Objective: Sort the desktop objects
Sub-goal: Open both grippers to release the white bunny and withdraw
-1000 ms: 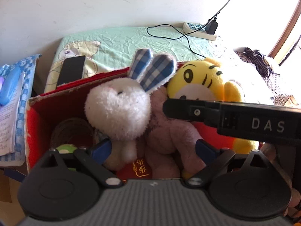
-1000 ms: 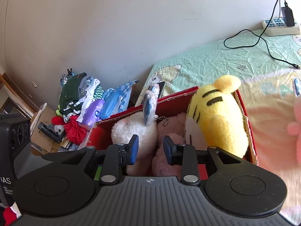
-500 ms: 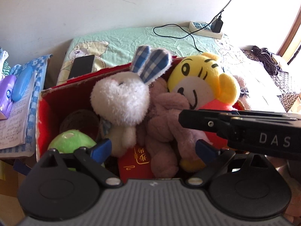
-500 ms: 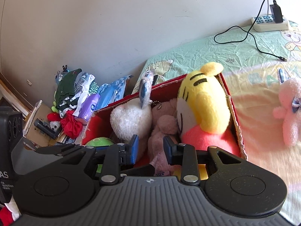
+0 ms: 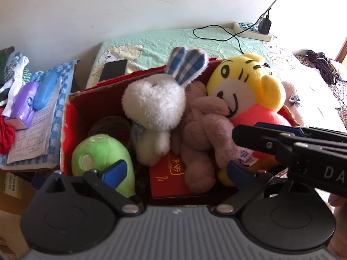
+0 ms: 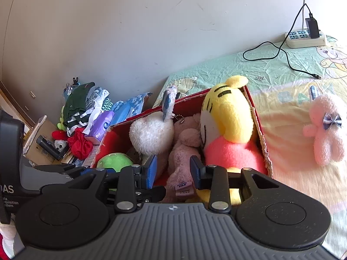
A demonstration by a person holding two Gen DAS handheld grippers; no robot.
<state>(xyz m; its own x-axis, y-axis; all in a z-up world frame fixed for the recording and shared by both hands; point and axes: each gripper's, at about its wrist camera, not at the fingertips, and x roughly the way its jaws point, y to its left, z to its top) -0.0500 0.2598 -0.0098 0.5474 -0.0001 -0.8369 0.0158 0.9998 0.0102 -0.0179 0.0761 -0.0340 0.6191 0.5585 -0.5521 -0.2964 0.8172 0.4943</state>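
Both grippers, left [image 5: 175, 171] and right [image 6: 173, 171], hover with jaws apart and empty over the toy-filled red box [image 6: 258, 127]; a pink bunny [image 6: 325, 132] lies on the bed beside it.

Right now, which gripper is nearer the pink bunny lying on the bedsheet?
Right. The right gripper is over the red box beside the pink bunny; the left gripper sits farther across.

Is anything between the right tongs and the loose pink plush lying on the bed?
Nothing visible. The pink plush lies in the open on the bedsheet, right of the red box; the right tongs sit over the box, open.
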